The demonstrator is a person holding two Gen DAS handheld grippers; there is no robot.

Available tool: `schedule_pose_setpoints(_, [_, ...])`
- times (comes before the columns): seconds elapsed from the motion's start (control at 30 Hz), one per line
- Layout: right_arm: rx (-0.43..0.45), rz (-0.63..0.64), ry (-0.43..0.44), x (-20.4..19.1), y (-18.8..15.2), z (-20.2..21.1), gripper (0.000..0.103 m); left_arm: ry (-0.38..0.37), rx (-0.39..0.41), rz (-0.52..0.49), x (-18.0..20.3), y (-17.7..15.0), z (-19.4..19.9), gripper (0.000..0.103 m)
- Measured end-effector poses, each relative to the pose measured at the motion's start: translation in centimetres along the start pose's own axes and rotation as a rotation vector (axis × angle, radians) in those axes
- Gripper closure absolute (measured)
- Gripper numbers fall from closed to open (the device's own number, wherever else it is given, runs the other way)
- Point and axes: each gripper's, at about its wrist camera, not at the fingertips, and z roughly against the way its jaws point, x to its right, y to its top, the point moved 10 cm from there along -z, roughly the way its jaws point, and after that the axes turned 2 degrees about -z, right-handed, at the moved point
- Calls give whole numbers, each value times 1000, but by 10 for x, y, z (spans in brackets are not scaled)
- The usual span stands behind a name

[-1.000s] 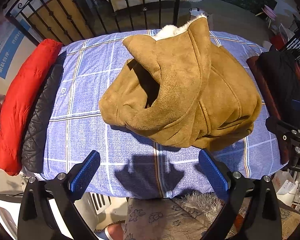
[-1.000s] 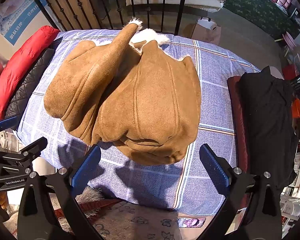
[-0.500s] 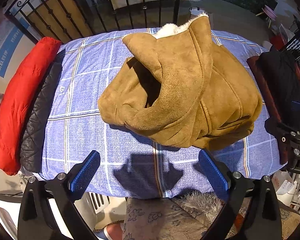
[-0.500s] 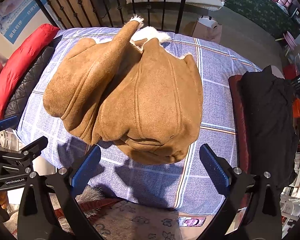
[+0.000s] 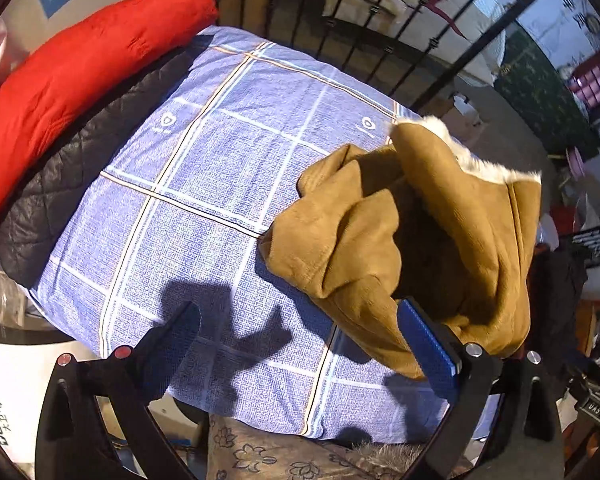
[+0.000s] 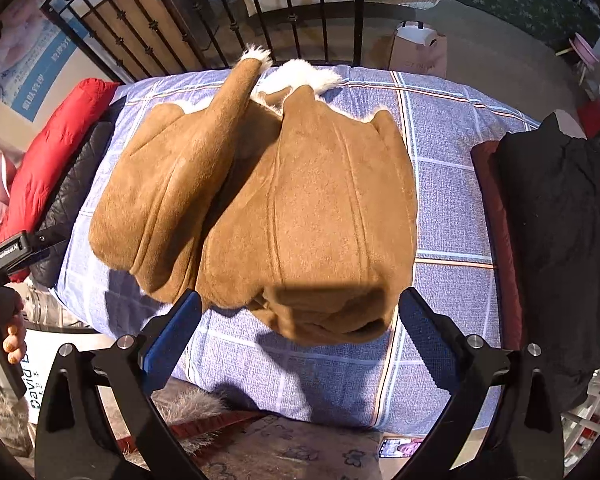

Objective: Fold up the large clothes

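Hovering at the bottom of both frames, two black claws with blue pads are spreading wide and gripping nothing. The left gripper (image 5: 300, 344) is sitting low in the left wrist view, its right-hand pad just touching or overlapping the near hem of the tan suede coat (image 5: 420, 240) (contact is unclear). The right gripper (image 6: 296, 340) is framing the coat's near edge at lower centre of its own view.

Beyond them, the coat (image 6: 284, 208) is lying bunched at the middle of the blue checked bedcover (image 6: 452, 208), one sleeve sticking up toward the top of the frame, white fleece lining showing. At far left, a red jacket (image 5: 80, 64) and black quilted jacket (image 5: 60, 188) are lying along the edge; a black garment (image 6: 556, 240) is sitting at far right.

Risk, as I judge it: thick, stiff suede may be springing back or slipping from a shallow pinch, undoing the fold.
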Motion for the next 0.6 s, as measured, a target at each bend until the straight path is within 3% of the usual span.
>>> schedule_pose_setpoints(0.1, [1,-3,31,-3,17,-7,6,-72,-54,51,-7,8,-22,6])
schedule_pose_setpoints(0.4, [34,68,143,-54,109,-31,6,-153,-131,14,5,30,-95,6])
schedule_pose_setpoints(0.5, [-7,178,58,-76,142,-66,6,-217,-155,15,11,40,-120,7])
schedule_pose_setpoints(0.57, [-70,158,-43,-68,150,-94,6,-272,-169,35,15,42,-130,7])
schedule_pose_setpoints(0.6, [-99,131,-36,-69,149,-105,6,-285,-176,37,17,41,-136,7])
